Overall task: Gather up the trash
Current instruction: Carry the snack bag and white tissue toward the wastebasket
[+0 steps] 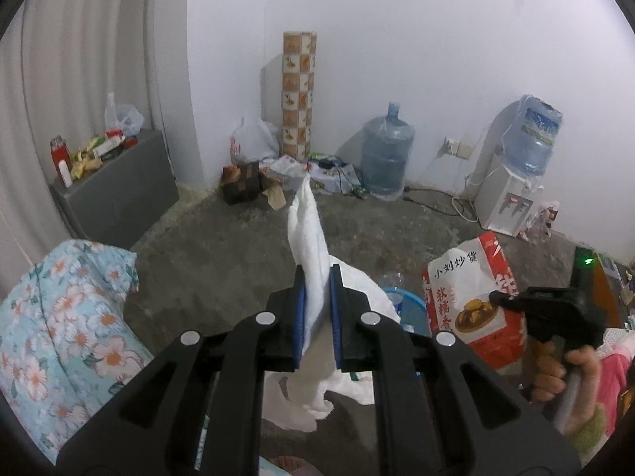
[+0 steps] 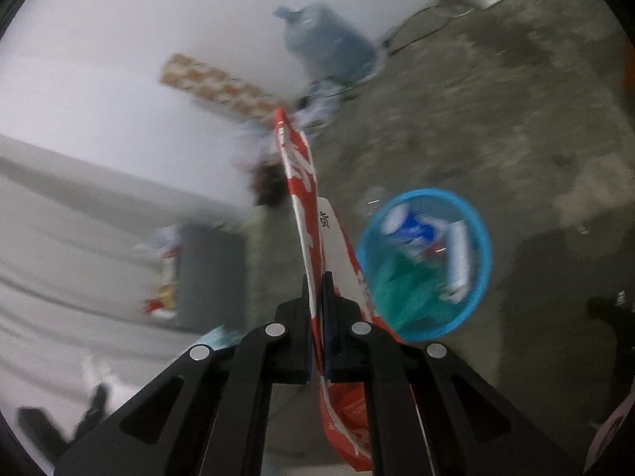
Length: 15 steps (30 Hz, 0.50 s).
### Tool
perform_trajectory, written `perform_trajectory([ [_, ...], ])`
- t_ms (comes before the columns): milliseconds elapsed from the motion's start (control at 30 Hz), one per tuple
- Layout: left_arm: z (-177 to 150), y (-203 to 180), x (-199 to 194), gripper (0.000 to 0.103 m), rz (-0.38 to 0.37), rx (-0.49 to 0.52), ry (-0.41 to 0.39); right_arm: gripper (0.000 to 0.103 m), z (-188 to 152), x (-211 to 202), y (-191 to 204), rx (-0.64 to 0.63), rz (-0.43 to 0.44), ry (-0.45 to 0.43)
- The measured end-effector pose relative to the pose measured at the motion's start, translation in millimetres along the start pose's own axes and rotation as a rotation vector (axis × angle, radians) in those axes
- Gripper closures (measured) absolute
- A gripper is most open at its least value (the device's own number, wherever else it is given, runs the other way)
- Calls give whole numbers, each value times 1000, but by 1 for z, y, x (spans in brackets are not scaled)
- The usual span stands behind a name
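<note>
Bare concrete floor point(image 1: 222, 254), white walls. Left gripper point(image 1: 317, 301) clamped on white tissue point(image 1: 307, 230); right gripper point(image 2: 316, 297) pinching red snack bag point(image 2: 301, 182). Mid-carry; next, release over blue basket point(image 2: 482, 273), near right.

White crumpled tissue point(image 1: 307, 238) and red-white snack bag point(image 2: 303, 182) held aloft; blue basket point(image 2: 482, 238) holds trash.

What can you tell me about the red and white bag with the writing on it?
The red and white paper snack bag has black and red Chinese writing and a picture of brown food on its front. It looks creased and flattened, with its top open. The right tongs are shut on its edge, holding it up off the floor, just beside the round blue trash basket. Nothing else seems to touch it.
</note>
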<state>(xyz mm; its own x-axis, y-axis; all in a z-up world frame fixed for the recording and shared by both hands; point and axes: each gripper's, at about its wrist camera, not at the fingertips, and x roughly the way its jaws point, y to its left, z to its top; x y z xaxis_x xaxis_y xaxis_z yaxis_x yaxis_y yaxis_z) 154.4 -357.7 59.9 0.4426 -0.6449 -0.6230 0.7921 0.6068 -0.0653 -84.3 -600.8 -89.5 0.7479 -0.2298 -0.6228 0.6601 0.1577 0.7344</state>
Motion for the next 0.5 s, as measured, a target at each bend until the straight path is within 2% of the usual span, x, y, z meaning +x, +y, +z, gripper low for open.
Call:
perform_trajectory([
  [100, -2, 10, 9, 94, 4, -10, 15, 99, 2, 29, -11, -13, -125, -45],
  [133, -3, 12, 10, 94, 5, -13, 18, 99, 0, 42, -12, -24, -194, -71],
  [267, -6, 21, 13, 94, 18, -15, 28, 98, -1, 81, -26, -6, -307, -116],
  [333, -7, 24, 13, 94, 26, -16, 29, 97, -2, 110, -39, 52, -360, -113],
  [400, -8, 27, 16, 94, 31, -19, 36, 95, -1, 136, -48, 95, -366, -66],
  [433, -9, 28, 16, 94, 32, -21, 39, 89, -1, 151, -52, 115, -355, -18],
  [467, -10, 29, 17, 94, 32, -24, 42, 79, -2, 161, -53, 126, -332, 14],
  [500, -11, 29, 17, 94, 33, -26, 44, 74, -4, 169, -55, 140, -286, 59],
])
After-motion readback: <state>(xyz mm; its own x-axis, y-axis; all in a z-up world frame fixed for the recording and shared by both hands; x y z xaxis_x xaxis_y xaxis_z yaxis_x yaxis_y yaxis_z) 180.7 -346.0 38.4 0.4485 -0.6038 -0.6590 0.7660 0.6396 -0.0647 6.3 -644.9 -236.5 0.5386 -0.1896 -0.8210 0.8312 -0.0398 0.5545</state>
